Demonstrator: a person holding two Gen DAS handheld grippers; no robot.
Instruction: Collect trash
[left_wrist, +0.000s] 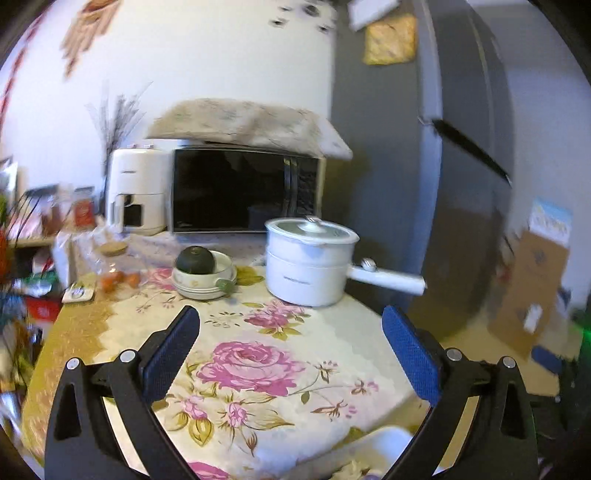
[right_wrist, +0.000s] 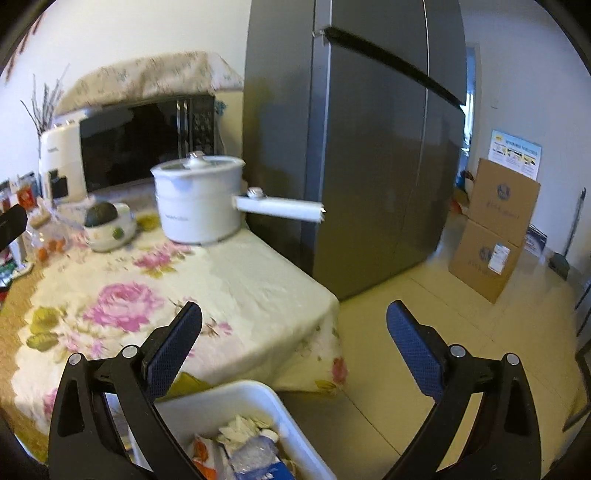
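Note:
A white bin (right_wrist: 258, 397) stands on the floor at the table's near edge, holding crumpled paper, a clear plastic bottle and wrappers (right_wrist: 247, 446). Its rim also shows low in the left wrist view (left_wrist: 376, 443). My right gripper (right_wrist: 293, 325) is open and empty, hovering above the bin and the table corner. My left gripper (left_wrist: 290, 326) is open and empty above the floral tablecloth (left_wrist: 251, 365). No loose trash shows on the cloth near either gripper.
On the table stand a white pot with a long handle (left_wrist: 310, 266), stacked bowls holding a dark round fruit (left_wrist: 201, 273), a microwave (left_wrist: 243, 188) and a white appliance (left_wrist: 136, 192). A grey fridge (right_wrist: 369, 147) stands right; cardboard boxes (right_wrist: 495, 229) sit on the floor.

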